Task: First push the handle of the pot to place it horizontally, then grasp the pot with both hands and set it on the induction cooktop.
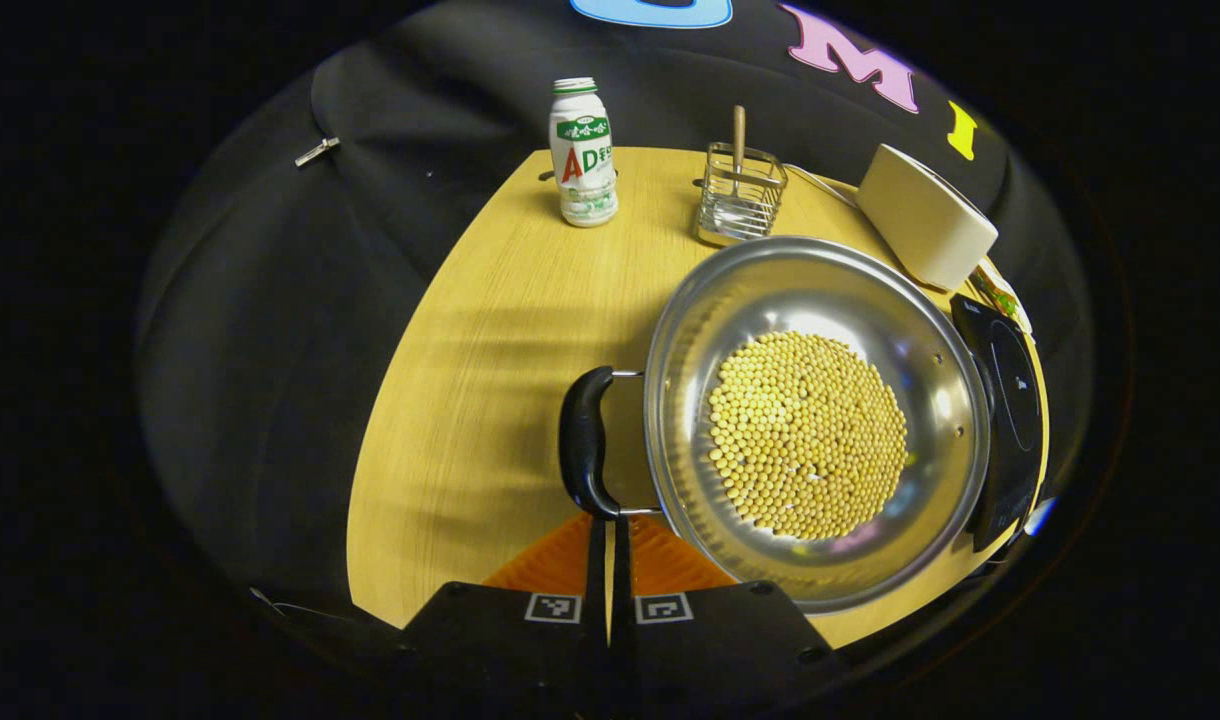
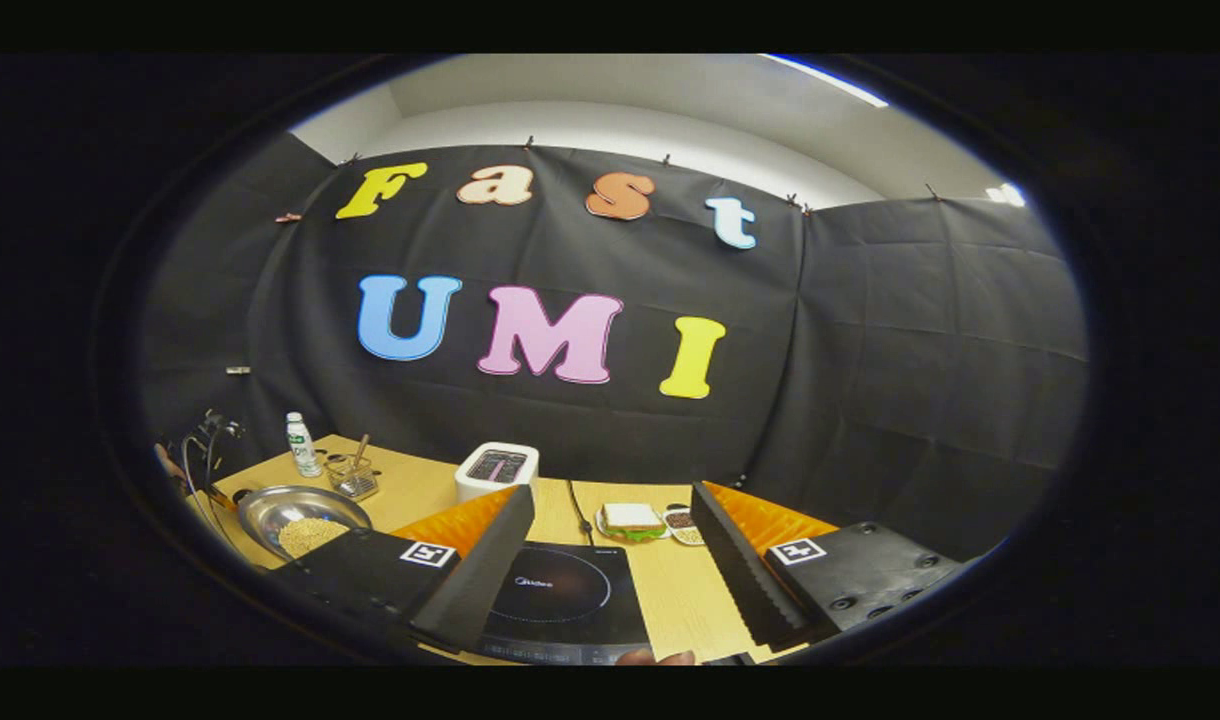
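A steel pot (image 1: 690,330) holding yellow beans (image 1: 810,435) stands on the wooden table (image 1: 490,340). Its black handle (image 1: 582,440) sticks out on the pot's left side in the left gripper view. My left gripper (image 1: 608,535) is shut with nothing between its fingers, and its tips meet the near end of that handle. The black induction cooktop (image 1: 1010,420) lies just beyond the pot's far side. In the right gripper view my right gripper (image 2: 610,565) is open above the cooktop (image 2: 560,590), with the pot (image 2: 260,505) far off to the left.
A white drink bottle (image 1: 582,150), a wire basket (image 1: 740,195) with a wooden stick in it and a white toaster (image 1: 925,215) stand behind the pot. A plate with a sandwich (image 2: 630,520) and a small dish (image 2: 682,525) lie behind the cooktop.
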Available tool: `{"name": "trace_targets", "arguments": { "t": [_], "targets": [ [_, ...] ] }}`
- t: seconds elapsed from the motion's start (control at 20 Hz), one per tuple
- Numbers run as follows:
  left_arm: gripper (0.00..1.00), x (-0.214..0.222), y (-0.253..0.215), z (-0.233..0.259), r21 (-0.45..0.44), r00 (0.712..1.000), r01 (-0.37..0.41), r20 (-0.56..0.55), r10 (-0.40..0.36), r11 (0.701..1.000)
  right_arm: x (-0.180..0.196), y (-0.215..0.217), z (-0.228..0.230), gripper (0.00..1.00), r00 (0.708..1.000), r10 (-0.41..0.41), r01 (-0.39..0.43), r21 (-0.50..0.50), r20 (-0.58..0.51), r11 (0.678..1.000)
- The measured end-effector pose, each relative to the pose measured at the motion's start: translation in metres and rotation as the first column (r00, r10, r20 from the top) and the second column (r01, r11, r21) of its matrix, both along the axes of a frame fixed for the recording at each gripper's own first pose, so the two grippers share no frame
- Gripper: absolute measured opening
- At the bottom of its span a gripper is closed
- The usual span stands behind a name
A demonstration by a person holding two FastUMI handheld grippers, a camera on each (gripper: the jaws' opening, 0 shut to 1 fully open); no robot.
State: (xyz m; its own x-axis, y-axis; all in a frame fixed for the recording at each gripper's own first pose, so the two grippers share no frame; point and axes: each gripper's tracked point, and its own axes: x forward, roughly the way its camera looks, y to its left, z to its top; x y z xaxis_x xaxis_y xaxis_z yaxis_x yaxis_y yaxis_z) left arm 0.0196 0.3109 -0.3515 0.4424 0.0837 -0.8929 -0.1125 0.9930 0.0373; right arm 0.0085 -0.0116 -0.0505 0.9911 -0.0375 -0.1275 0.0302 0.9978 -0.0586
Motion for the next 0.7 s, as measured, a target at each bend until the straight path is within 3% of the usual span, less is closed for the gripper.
{"name": "trace_targets", "arguments": {
  "t": [0.25, 0.45, 0.6, 0.7],
  "targets": [
    [0.05, 0.015, 0.009, 0.001, 0.0, 0.999, -0.02, 0.042, 0.02, 1.0, 0.002, 0.012, -0.004, 0.98, 1.0, 0.027, -0.027, 0.007, -0.006, 1.0],
    [0.05, -0.001, 0.015, 0.019, 0.054, 0.985, -0.064, 0.165, 0.054, 0.997, 0.003, 0.024, -0.014, 0.96, 0.996, 0.079, -0.078, 0.031, -0.034, 0.997],
    [0.05, -0.016, 0.02, 0.034, 0.051, 0.968, -0.114, 0.231, 0.099, 0.992, 0.009, 0.044, -0.025, 0.98, 0.987, 0.142, -0.139, 0.056, -0.069, 0.989],
    [0.05, -0.018, 0.022, 0.051, 0.01, 0.94, -0.168, 0.302, 0.157, 0.986, 0.015, 0.064, -0.035, 0.98, 0.977, 0.194, -0.189, 0.065, -0.092, 0.98]
  ]
}}
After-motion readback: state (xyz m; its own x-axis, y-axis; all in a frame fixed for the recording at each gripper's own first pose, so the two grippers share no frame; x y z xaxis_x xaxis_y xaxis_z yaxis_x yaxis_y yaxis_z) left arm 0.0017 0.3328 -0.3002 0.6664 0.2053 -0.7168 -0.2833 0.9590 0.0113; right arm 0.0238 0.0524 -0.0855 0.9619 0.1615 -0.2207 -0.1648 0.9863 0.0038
